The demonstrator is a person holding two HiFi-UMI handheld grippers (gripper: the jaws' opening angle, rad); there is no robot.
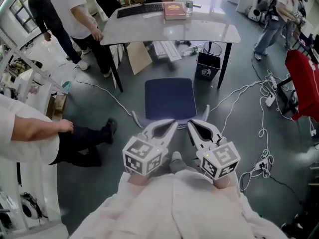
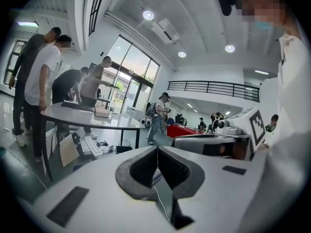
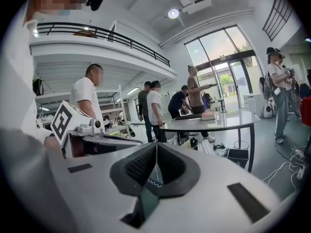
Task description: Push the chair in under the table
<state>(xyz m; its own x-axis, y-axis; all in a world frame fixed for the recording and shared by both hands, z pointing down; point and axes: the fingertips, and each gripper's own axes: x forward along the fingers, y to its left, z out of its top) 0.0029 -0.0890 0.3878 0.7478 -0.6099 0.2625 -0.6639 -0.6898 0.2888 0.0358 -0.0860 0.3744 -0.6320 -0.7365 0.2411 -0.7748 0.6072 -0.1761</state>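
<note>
Step in hand, as judged: a straight push on the chair back toward the table.

Left gripper (image 1: 171, 123): the jaws are pressed together with nothing between them. The tip is set at the back edge of the chair (image 1: 169, 99), at 7 o'clock of the seat. Contact cannot be confirmed from above.

The chair is found mid-floor, its seat wholly clear of the table (image 1: 149, 33), which lies at 12 o'clock of it.

Right gripper (image 1: 191, 124): the jaws are likewise closed and empty, with the tip at 5 o'clock of the seat, just beside the left one.

To be observed in pushing:
- Both tips should be kept level on the back, one on each side of its middle, so that the chair is not slewed.
- The line should be held to 12 o'clock, between the black table legs.
- The white cable (image 1: 102, 89) at 9 o'clock of the seat may catch the chair's base.
- The bin (image 1: 208, 66) at 1 o'clock leaves the tighter margin.

Materials, left to right:
- Cardboard (image 1: 138, 57): a flat brown sheet, leaned at the table leg.
- Seat: dark blue, squarish, with rounded corners; a padded fabric is presumed.
- Table top: pale grey, glossy and reflective.
- Bin: black, square, open-topped.
- Gripper shells: hard and white, with dark ribbed pads.
</note>
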